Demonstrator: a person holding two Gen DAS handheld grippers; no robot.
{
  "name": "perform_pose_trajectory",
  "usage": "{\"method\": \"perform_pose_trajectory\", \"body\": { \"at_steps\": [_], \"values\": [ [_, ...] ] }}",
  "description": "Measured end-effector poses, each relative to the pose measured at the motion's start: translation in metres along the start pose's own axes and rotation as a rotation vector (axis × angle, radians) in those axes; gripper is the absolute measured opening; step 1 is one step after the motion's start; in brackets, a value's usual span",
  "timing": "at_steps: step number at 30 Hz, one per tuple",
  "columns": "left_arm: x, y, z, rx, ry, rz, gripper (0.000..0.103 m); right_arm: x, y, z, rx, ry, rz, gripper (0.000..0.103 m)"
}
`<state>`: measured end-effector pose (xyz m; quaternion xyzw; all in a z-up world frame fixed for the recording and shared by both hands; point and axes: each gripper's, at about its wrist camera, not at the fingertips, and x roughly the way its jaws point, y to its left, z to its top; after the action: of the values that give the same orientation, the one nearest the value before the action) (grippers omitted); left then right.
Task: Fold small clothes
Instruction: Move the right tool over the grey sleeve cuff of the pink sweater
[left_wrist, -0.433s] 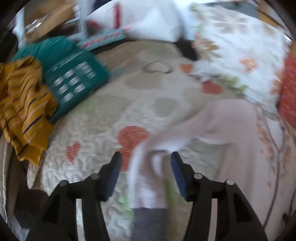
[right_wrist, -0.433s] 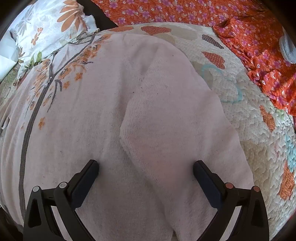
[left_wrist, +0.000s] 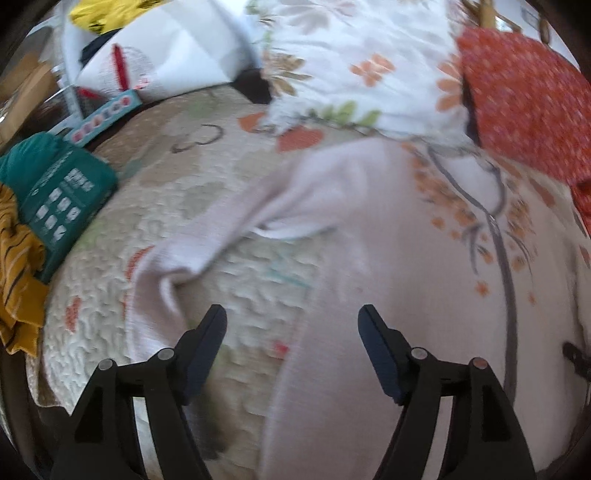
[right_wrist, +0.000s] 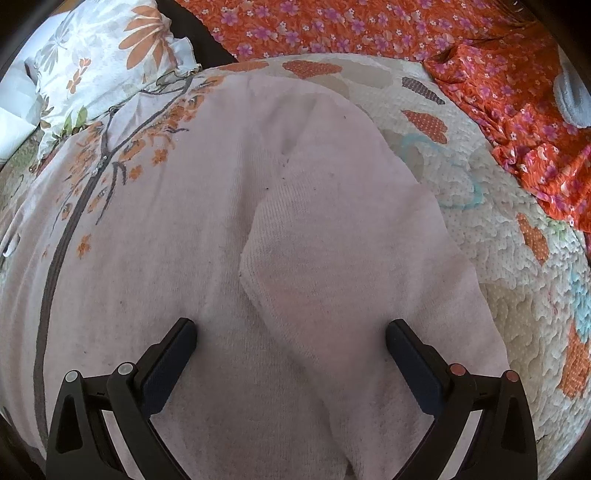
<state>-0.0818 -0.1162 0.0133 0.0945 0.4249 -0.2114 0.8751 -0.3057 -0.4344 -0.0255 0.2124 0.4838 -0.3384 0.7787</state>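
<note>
A pale pink knit cardigan (left_wrist: 424, 295) with an orange leaf print and a grey front band lies spread on the quilted bedspread (left_wrist: 236, 280). Its left sleeve (left_wrist: 207, 240) lies out to the side, crumpled. My left gripper (left_wrist: 291, 325) is open and empty, just above the quilt between that sleeve and the body. In the right wrist view the cardigan (right_wrist: 147, 280) shows with its other sleeve (right_wrist: 351, 236) folded over the body. My right gripper (right_wrist: 290, 336) is open wide and empty over that folded sleeve.
A green packet (left_wrist: 62, 199) and a yellow striped garment (left_wrist: 18, 266) lie at the left edge of the bed. A floral pillow (left_wrist: 354, 62) and a white bag (left_wrist: 162, 62) are at the back. Orange flowered cloth (right_wrist: 517, 85) lies to the right.
My left gripper has opened wider, let go of the left sleeve and swung right toward the cardigan's body. The right gripper has barely moved.
</note>
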Motion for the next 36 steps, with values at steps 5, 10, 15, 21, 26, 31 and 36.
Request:
{"method": "perform_pose_trajectory", "body": {
  "at_steps": [5,10,15,21,26,31,36],
  "values": [
    [-0.003,-0.025,-0.005,0.093,0.017,-0.036,0.074,0.002,-0.002,0.007,0.008,0.066,0.003,0.103],
    [0.003,-0.046,-0.003,0.115,0.041,-0.054,0.075,-0.014,-0.003,0.013,0.003,0.121,0.030,0.092],
    [0.008,-0.057,-0.009,0.146,0.055,-0.049,0.075,-0.074,-0.050,0.037,0.091,-0.059,0.075,0.092],
    [0.008,-0.067,-0.018,0.175,0.074,-0.097,0.075,-0.066,-0.127,0.032,0.271,-0.024,-0.018,0.091],
    [0.011,-0.074,-0.021,0.198,0.085,-0.097,0.075,-0.032,-0.142,0.006,0.319,0.116,0.003,0.088],
    [0.014,-0.073,-0.025,0.198,0.090,-0.089,0.075,-0.028,-0.146,-0.010,0.313,0.133,-0.033,0.087],
    [0.018,-0.073,-0.037,0.231,0.093,-0.079,0.075,-0.032,-0.141,-0.023,0.274,0.109,-0.069,0.087]
  ]
}}
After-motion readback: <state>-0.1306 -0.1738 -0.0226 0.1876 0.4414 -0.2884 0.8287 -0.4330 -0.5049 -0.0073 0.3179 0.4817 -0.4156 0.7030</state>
